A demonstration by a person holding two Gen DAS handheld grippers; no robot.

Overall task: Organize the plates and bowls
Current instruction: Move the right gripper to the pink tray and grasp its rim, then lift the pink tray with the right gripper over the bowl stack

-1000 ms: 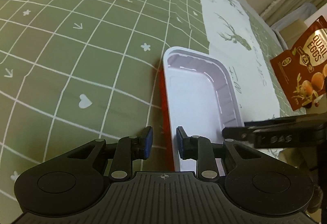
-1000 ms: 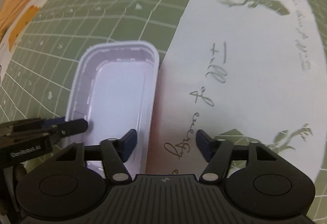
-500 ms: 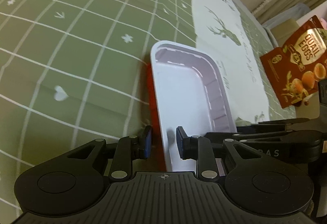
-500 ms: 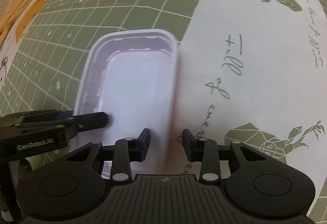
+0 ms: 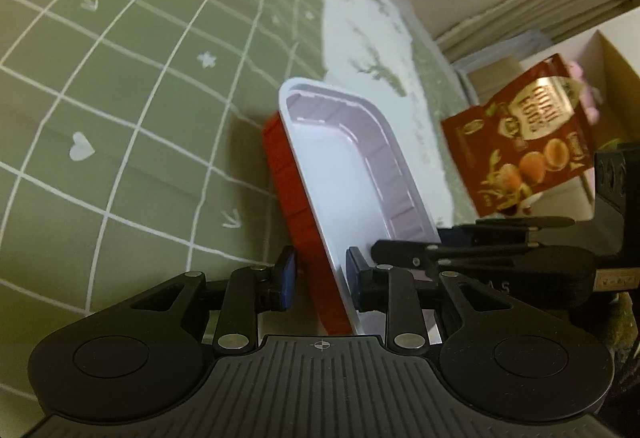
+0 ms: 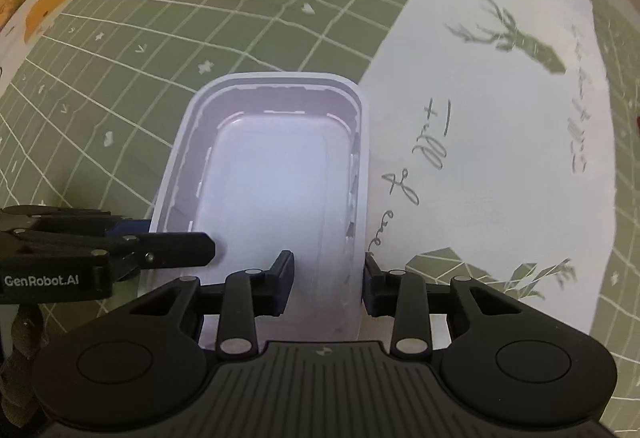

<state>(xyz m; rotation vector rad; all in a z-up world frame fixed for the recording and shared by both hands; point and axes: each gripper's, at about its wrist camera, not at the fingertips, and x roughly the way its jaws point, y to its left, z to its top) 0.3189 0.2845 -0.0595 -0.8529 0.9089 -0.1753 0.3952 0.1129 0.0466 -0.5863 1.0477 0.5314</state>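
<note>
Where your tray is: the rectangular tray hangs between your two grippers, tilted, its far end close over the green checked cloth and just beside the cloth's white deer-print panel
Tray, make-up: white inside, red on the outer wall, with a ribbed wall and a flat white rim
Tray, contents: you can see only its bare white floor
Left gripper: your jaws stand narrowly apart across the tray's left long wall, one pad on the red outside and one on the white inside; they are easing open a little, with the wall between them
Right gripper: your jaws are drawn in across the opposite long wall near the tray's closest corner, the outer pad touching the rim, the inner pad down inside the tray
Grip, overall: each of your grippers has one long side, facing the other across the tray
Off to the side: a red snack pouch printed with eggs stands beyond the cloth's edge, apart from the tray
</note>
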